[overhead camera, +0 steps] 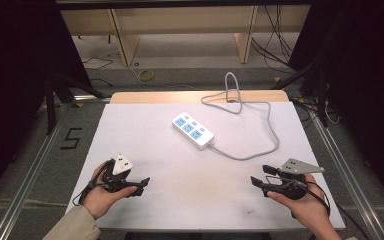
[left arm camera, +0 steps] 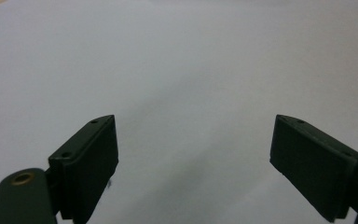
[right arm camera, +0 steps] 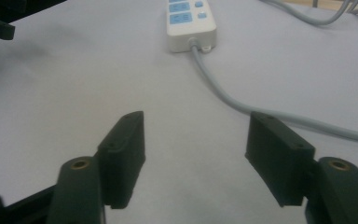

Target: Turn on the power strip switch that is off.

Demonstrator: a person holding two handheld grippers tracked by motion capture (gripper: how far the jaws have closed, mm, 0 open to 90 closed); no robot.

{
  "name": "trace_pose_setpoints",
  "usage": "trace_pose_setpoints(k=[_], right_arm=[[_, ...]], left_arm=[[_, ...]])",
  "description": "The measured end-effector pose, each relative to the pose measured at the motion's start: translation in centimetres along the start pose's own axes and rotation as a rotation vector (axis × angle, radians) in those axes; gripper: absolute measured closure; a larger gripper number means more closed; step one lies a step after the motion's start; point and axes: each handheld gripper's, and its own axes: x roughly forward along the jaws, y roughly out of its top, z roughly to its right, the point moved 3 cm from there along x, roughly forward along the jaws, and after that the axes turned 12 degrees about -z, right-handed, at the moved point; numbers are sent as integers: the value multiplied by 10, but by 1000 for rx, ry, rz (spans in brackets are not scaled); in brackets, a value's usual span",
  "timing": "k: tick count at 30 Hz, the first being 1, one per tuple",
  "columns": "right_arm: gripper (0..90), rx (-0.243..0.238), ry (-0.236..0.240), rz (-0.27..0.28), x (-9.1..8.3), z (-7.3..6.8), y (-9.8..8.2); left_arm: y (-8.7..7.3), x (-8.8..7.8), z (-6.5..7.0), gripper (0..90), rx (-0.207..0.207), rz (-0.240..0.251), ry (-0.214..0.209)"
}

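A white power strip (overhead camera: pixel 193 130) with blue sockets lies on the white table (overhead camera: pixel 180 200), its grey cord (overhead camera: pixel 260 150) looping toward the far edge, where its end is hard to make out. Nearer than the strip, the left gripper (overhead camera: pixel 142 184) and right gripper (overhead camera: pixel 258 176) both gape wide, holding nothing, well apart from the strip.

One white power strip (overhead camera: pixel 193 130) with three blue socket panels lies on one white-topped table (overhead camera: pixel 145 130); one grey cable (overhead camera: pixel 260 150) trails from it; two hand-held tools, the left tool (overhead camera: pixel 141 183) and the right tool (overhead camera: pixel 260 176), each with two black jaws standing apart.
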Motion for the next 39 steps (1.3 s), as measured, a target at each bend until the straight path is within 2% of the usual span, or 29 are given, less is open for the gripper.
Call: trace_pose_setpoints(k=[6,7,8,9,10,15,21,32,39], right_arm=[[589,-16,18,-41,2,-3,0],[635,-28,9,-44,2,-3,1],[635,-28,9,-44,2,-3,1],[716,-36,1,-43,1,-4,3],[757,-42,-8,-45,1,-4,3],[893,-46,-25,-62,4,-4,6],[900,-52,-41,-82,11,-5,11],[900,-48,-53,-82,21,-3,22],[900,-51,-59,-72,29,-3,33]], left_arm=[[-1,-1,0,155,-8,6,2],[-1,-1,0,155,-4,3,3],[-1,-1,0,155,-3,3,3],[-1,0,0,155,-5,0,4],[-1,0,1,156,-3,0,2],[0,2,2,156,8,-11,-6],[0,3,5,157,20,-16,-11],[3,7,19,158,85,-41,-25],[3,7,19,157,83,-37,-23]])
